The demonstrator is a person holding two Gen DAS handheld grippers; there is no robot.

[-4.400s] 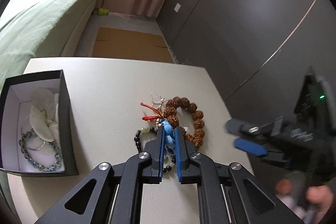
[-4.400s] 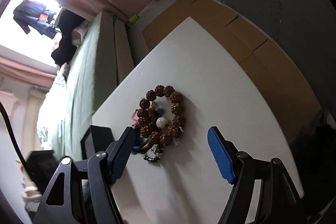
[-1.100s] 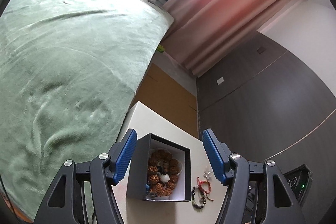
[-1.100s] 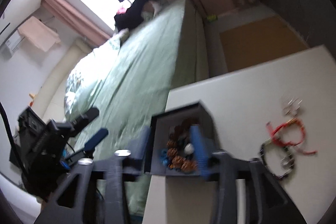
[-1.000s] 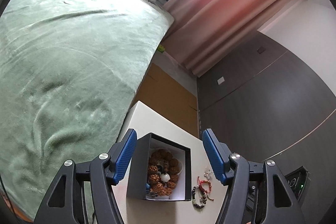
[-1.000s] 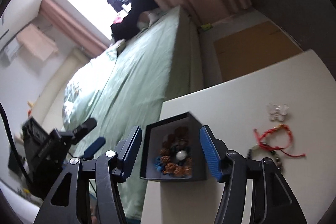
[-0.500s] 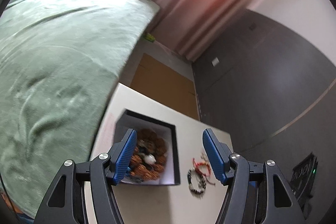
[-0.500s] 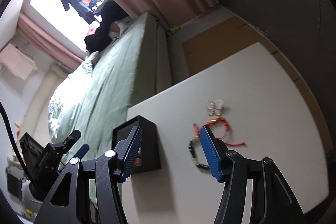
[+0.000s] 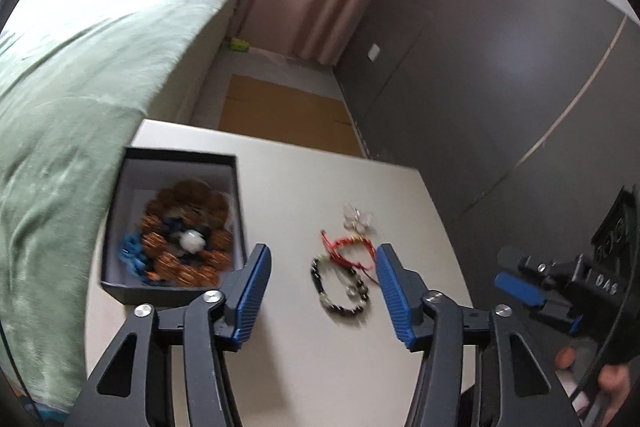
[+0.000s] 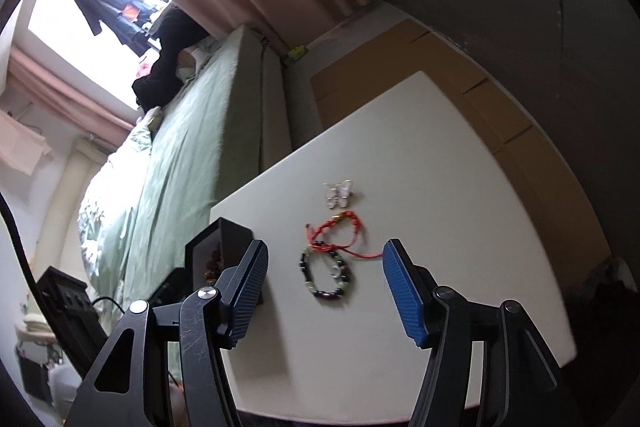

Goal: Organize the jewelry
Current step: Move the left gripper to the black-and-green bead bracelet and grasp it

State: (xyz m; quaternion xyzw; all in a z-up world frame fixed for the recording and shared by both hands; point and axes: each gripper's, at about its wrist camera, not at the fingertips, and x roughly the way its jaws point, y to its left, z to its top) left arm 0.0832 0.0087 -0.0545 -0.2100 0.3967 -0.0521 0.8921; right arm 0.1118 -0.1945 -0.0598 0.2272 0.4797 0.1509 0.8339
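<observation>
Now both your tongs hang over the desk with nothing in them. The left tongs stand about half open, their jaws having just been closing, empty; the right tongs stand about as wide, also empty. The black box sits at the desk's left side, by the bed, and already holds the brown bead bracelet with a white bead and blue cord: that side looks chosen as the drop-off, with loose pieces kept on open desk where either tongs can come down on them. Three pieces lie outside the box: the dark bead bracelet, the red cord bracelet overlapping its far edge, and the butterfly charm just beyond, apart from both or barely touching; blur leaves that unclear. In the left wrist view the dark bracelet lies between the two blue pads but ahead of the tips, untouched. From the right wrist view the same pair sits centred in the gap, likewise clear of contact. Expect the tangle of red cord to drag along if you pinch the beads.
</observation>
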